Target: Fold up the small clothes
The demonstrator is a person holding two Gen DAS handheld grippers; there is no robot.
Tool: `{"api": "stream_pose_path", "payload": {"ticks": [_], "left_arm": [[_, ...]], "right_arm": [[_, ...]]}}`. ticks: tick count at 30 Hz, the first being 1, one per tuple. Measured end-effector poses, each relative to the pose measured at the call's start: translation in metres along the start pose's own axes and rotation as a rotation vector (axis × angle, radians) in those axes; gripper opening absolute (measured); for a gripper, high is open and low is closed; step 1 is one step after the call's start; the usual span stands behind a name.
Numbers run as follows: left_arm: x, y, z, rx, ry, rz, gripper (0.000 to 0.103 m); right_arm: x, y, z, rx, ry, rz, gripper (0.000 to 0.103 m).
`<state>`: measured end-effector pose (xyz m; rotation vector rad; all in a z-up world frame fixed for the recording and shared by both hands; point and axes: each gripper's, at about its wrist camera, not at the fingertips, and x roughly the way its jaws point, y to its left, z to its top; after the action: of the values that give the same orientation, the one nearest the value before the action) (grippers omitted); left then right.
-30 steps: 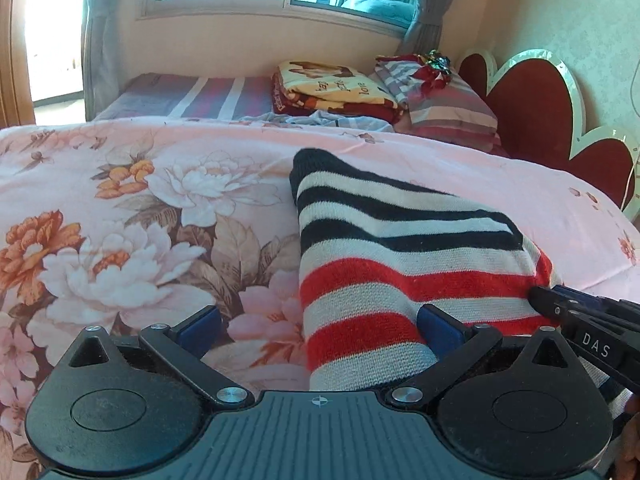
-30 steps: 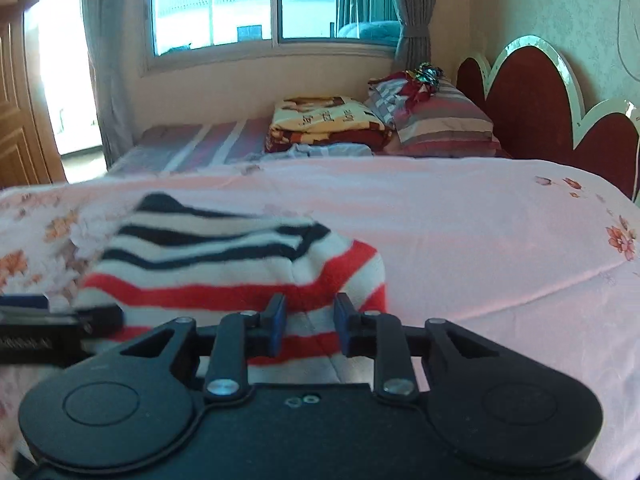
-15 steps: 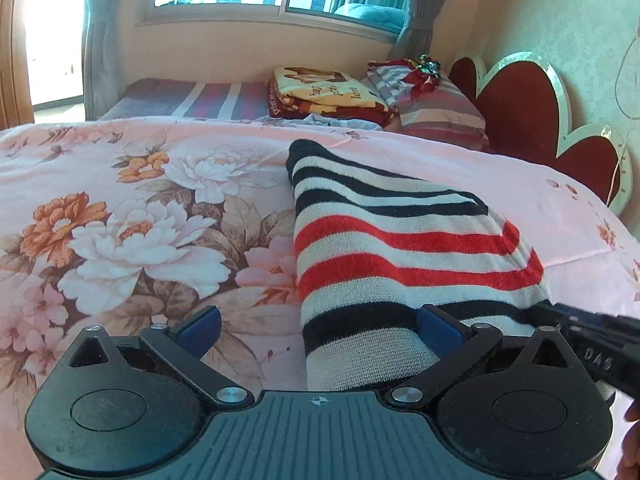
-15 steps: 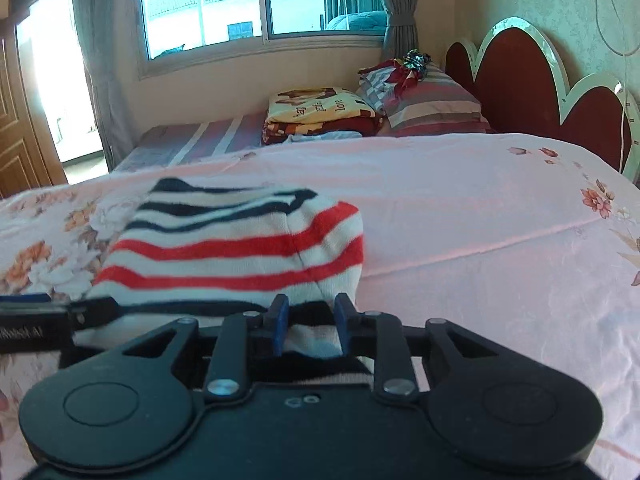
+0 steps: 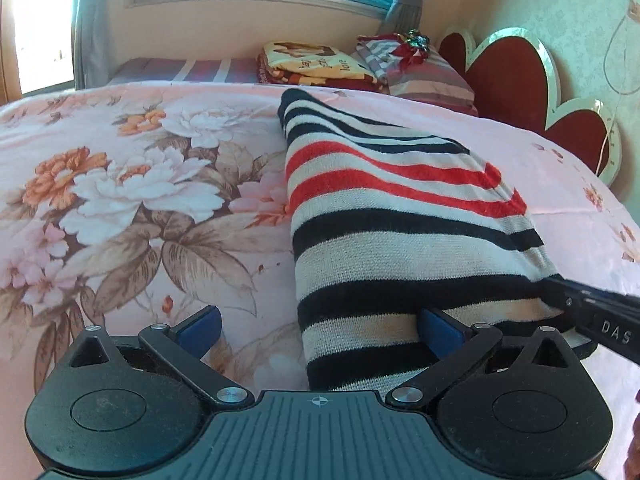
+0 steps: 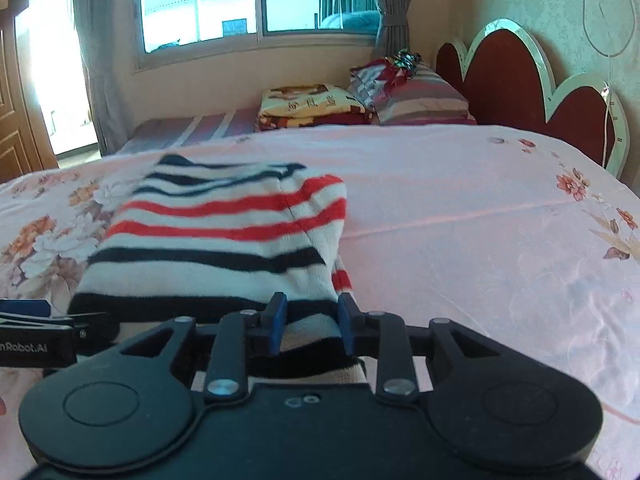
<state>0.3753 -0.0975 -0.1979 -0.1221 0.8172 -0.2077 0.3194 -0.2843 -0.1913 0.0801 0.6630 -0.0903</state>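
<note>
A small knit garment with black, red and cream stripes lies folded on the pink floral bedspread. It also shows in the right wrist view. My left gripper is wide open over the garment's near left edge, its right pad on the cloth. My right gripper is narrowed on the garment's near right edge, with cloth between its blue pads. The right gripper's side shows at the right of the left wrist view.
Folded blankets and a striped pillow lie at the far end of the bed. A red scalloped headboard stands at the right. The bedspread to the right of the garment is plain pink.
Both grippers have pulled back toward me. More of the garment's near striped end now shows in both views. The left gripper stays wide open and the right gripper stays narrowed on the cloth.
</note>
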Motion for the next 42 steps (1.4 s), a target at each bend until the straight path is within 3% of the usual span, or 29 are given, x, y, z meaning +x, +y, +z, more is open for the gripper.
{"api": "stream_pose_path", "payload": {"ticks": [6,10,13,18,23,31,36,38,40,42], "left_arm": [[0.000,-0.003,0.000,0.015,0.003,0.020,0.103],[0.000,-0.004,0.000,0.001,0.012,0.026,0.103],[-0.001,-0.006,-0.002,0.012,0.014,0.032,0.103],[0.001,-0.008,-0.003,0.036,0.018,0.037,0.103],[0.003,-0.011,-0.003,0.060,0.027,0.036,0.103],[0.003,-0.011,-0.006,0.083,0.029,0.015,0.103],[0.004,-0.011,-0.005,0.088,0.031,0.012,0.103],[0.005,-0.010,-0.005,0.091,0.035,0.008,0.103],[0.006,-0.010,-0.003,0.086,0.045,0.004,0.103],[0.007,-0.009,-0.002,0.083,0.053,0.000,0.103]], "right_arm": [[-0.015,0.002,0.009,0.041,-0.007,0.006,0.031],[-0.030,0.009,-0.002,-0.007,-0.032,-0.016,0.031],[-0.016,0.003,-0.016,-0.006,0.048,-0.046,0.031],[-0.009,-0.007,-0.017,0.114,0.082,-0.041,0.033],[-0.020,-0.003,-0.016,0.116,0.097,-0.069,0.032],[-0.063,0.013,-0.003,0.047,-0.038,-0.093,0.031],[-0.051,0.013,0.014,0.053,-0.056,-0.064,0.027],[-0.034,0.011,0.012,0.036,-0.012,-0.057,0.025],[-0.010,0.004,0.001,0.056,0.090,-0.042,0.022],[-0.008,0.001,-0.010,0.039,0.064,-0.027,0.022]]}}
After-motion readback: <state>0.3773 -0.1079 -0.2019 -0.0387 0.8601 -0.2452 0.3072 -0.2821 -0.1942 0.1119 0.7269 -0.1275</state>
